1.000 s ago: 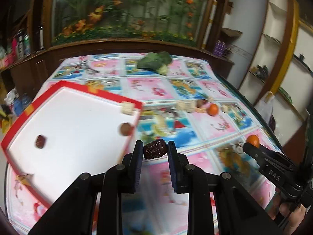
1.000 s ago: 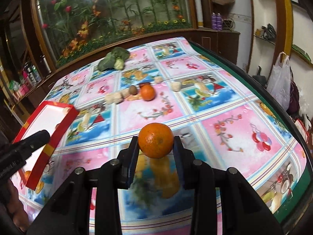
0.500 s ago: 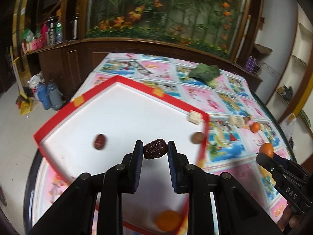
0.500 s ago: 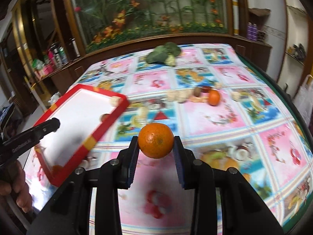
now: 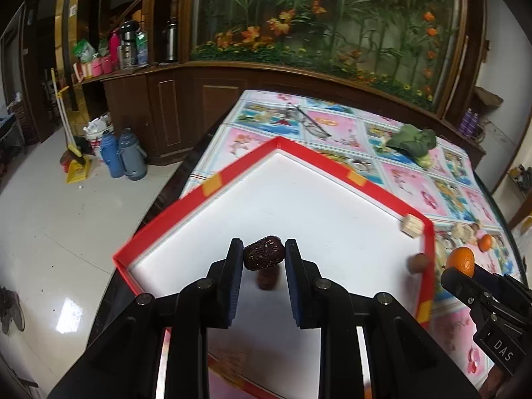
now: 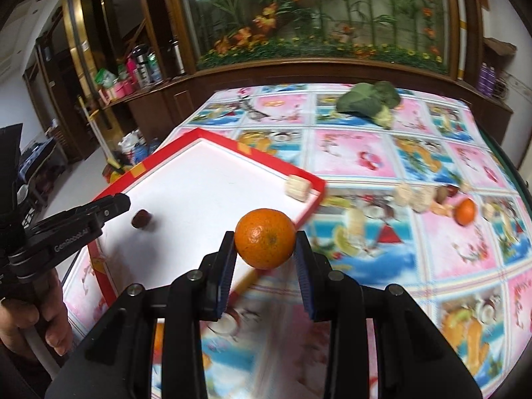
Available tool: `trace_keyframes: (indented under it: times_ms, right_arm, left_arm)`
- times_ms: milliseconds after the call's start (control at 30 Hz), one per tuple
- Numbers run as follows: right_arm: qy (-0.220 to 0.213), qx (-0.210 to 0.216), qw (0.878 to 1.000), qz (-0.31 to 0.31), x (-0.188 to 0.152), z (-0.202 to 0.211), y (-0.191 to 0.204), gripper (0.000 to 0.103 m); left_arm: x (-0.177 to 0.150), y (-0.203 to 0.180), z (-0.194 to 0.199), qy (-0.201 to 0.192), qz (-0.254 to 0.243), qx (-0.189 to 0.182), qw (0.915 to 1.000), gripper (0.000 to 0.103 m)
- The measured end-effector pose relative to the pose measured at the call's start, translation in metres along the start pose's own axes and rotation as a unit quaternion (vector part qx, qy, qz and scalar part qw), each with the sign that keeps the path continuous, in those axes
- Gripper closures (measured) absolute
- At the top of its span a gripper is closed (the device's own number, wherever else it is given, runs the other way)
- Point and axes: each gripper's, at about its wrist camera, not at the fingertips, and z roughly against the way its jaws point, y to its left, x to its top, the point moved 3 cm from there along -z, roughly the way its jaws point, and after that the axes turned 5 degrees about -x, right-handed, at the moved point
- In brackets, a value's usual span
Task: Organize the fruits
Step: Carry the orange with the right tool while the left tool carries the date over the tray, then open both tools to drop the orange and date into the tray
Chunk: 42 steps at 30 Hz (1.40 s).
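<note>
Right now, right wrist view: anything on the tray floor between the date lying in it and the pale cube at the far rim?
Nothing. Between the date and the pale cube the white tray floor is bare, as the right wrist view shows.

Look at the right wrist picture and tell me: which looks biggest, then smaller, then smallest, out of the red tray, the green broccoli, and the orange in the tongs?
1. Red tray, by far the largest.
2 and 3. Broccoli and held orange look about alike. The orange sits right by the camera, the broccoli far back, so I won't rank them.

Both wrist views look steeply down, close, sharing the red-rimmed tray (image 5: 360, 179).
</note>
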Motion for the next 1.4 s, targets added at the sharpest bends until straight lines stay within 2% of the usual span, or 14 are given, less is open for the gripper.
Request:
trace_keyframes:
  times_ms: [333,767,933,967,1000,1067,1100,1133,1167,1200,1333,1400]
  right_arm:
    - [0.022,0.016,1.000,0.016,0.008,-0.032,0.026,0.066]
    - [0.044,0.017,0.999,0.027,0.013,-0.060,0.040,0.066]
    - [0.053,0.015,0.998,0.031,0.011,-0.067,0.043,0.066]
    - [0.057,0.016,0.998,0.032,0.010,-0.069,0.043,0.066]
    - [0.060,0.017,0.997,0.034,0.009,-0.070,0.044,0.065]
    - [0.069,0.018,0.997,0.042,0.007,-0.073,0.046,0.065]
    - [0.067,0.015,0.997,0.044,0.006,-0.071,0.045,0.056]
    - [0.062,0.011,0.997,0.045,0.006,-0.067,0.044,0.050]
    - [0.057,0.010,0.997,0.045,0.007,-0.064,0.043,0.038]
    - [0.050,0.004,0.998,0.042,0.008,-0.057,0.039,0.034]
    - [0.010,0.000,1.000,0.018,0.013,-0.022,0.016,0.033]
    - [-0.010,-0.015,1.000,0.004,0.010,-0.002,-0.005,0.029]
  left_arm:
    - [0.005,0.017,-0.010,0.008,0.007,0.014,0.9998,0.079]
    - [0.008,0.023,-0.020,0.020,0.006,0.020,0.9996,0.079]
    - [0.005,0.028,-0.026,0.037,0.013,0.032,0.9987,0.077]
    - [0.004,0.030,-0.026,0.040,0.017,0.037,0.9984,0.070]
    - [0.004,0.031,-0.025,0.042,0.022,0.039,0.9981,0.058]
    - [0.006,0.034,-0.018,0.032,0.036,0.040,0.9980,0.043]
    - [0.007,0.035,-0.013,0.024,0.040,0.042,0.9980,0.037]
    - [0.008,0.034,-0.008,0.016,0.043,0.043,0.9980,0.035]
    - [0.009,0.032,-0.004,0.009,0.046,0.041,0.9980,0.032]
    - [0.010,0.030,0.000,0.003,0.048,0.038,0.9981,0.029]
    - [0.011,0.011,0.016,-0.023,0.047,0.024,0.9984,0.026]
    - [0.011,-0.005,0.019,-0.028,0.037,0.011,0.9989,0.025]
